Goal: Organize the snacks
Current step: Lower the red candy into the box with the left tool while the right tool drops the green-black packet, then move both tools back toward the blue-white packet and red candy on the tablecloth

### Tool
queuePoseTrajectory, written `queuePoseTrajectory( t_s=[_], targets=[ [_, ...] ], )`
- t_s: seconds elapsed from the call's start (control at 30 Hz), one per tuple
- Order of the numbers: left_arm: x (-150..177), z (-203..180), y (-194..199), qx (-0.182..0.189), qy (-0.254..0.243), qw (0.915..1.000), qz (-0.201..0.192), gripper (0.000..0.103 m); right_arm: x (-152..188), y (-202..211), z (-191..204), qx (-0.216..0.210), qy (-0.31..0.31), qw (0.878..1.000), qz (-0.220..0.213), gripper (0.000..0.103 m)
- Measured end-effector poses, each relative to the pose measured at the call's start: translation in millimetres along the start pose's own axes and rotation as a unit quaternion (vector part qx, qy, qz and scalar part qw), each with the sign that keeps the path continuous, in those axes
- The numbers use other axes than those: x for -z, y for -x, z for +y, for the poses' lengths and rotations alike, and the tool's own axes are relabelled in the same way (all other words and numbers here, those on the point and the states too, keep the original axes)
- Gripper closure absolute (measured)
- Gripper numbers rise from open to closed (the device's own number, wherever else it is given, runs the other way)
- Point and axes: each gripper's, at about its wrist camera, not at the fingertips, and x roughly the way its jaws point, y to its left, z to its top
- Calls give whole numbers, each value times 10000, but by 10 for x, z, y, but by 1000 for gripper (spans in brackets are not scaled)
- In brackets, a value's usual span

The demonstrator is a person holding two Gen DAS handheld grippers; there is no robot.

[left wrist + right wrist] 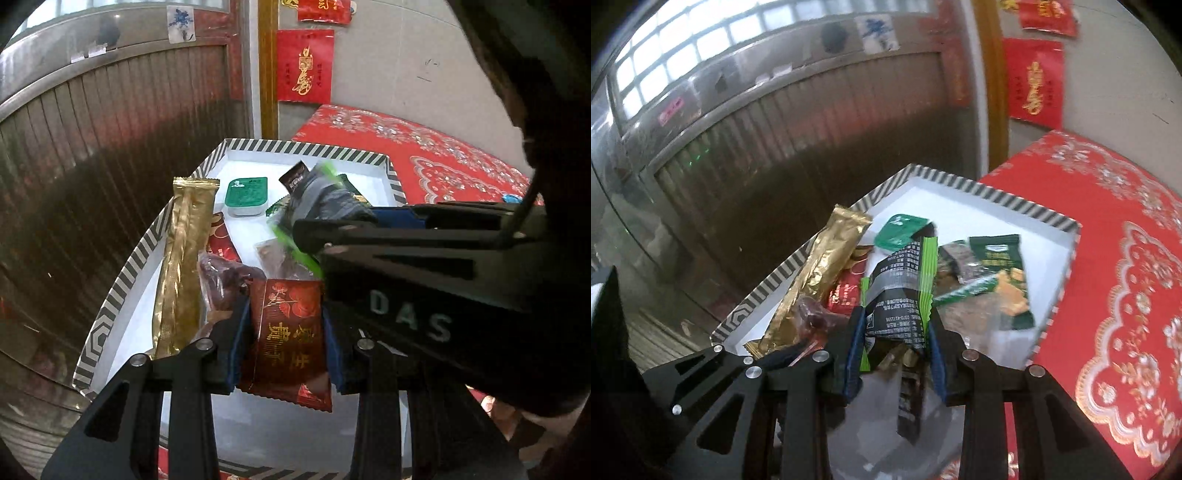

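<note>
Snacks fill a white tray [114, 295] with a black-and-white striped rim, and each claw grips one of them over it. The left claw [286, 339] is closed on a red packet [288, 332] with gold characters; the packet stands upright between the blue pads [240, 347], its lower end hanging below them. The right claw [895, 334] is clamped on a black packet with green edges [905, 291], crumpled between its blue pads [855, 350] and sticking up past them. In the left wrist view the right claw's black body crosses in from the right, just above the red packet, with that same black-and-green packet [317, 199] at its tip.

Just left of the left claw a long gold packet [184, 258] leans against the tray's left rim, touching it. Beside it lie a clear wrapper of dark red fruit [225, 280] and another red packet [223, 243]. Farther in sits a small green-lidded tub [246, 194]. To the right of the right claw, a dark green packet showing yellow pieces [1001, 273] lies on other clear wrappers.

The tray rests on a red cloth with white floral patterning [1115, 280] covering the bench. Behind stand a ribbed metal door [92, 147] and a wall with red paper hangings [304, 66].
</note>
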Motion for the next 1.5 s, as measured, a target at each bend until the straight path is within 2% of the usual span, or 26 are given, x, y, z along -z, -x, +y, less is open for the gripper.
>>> queuePoseTrajectory(
  t_s=[0.1,0.17,0.23,0.27,0.3,0.4,0.53,0.63,0.7,0.9,1.17,1.5],
  targets=[
    [-8,39,-14,53,87,9999,-8,67,-4,-18,-69,-88,-85,9999,1,67],
    [-8,52,-19,71,157,9999,6,65,1,12,-92,-59,-116,9999,-27,61],
    [-21,53,-25,99,198,9998,12,59,13,65,-103,-49,-116,9999,-90,57],
    [-24,51,-25,108,237,9997,11,51,17,93,-109,-51,-131,9998,-124,56],
    [-26,48,-23,102,244,9997,10,49,15,114,-114,-51,-149,9998,-149,53],
    [-41,45,-29,57,234,9997,3,42,24,190,-130,-42,-167,9996,-224,50],
    [-62,43,2,34,296,9995,-56,41,44,291,-138,28,-171,9994,-310,48],
    [-79,18,25,-59,265,9996,-106,34,68,357,-154,83,-207,9990,-380,45],
    [-83,-6,45,-100,256,9995,-160,33,87,403,-169,162,-242,9987,-419,40],
    [-90,-41,45,-159,204,9995,-164,33,109,467,-177,337,-255,9979,-498,33],
    [-103,-83,55,-164,173,9996,-179,33,146,515,-221,395,-321,9972,-555,30],
    [-188,-387,112,-22,5,9995,-309,33,375,878,-709,751,-914,9901,-755,26]
  ],
)
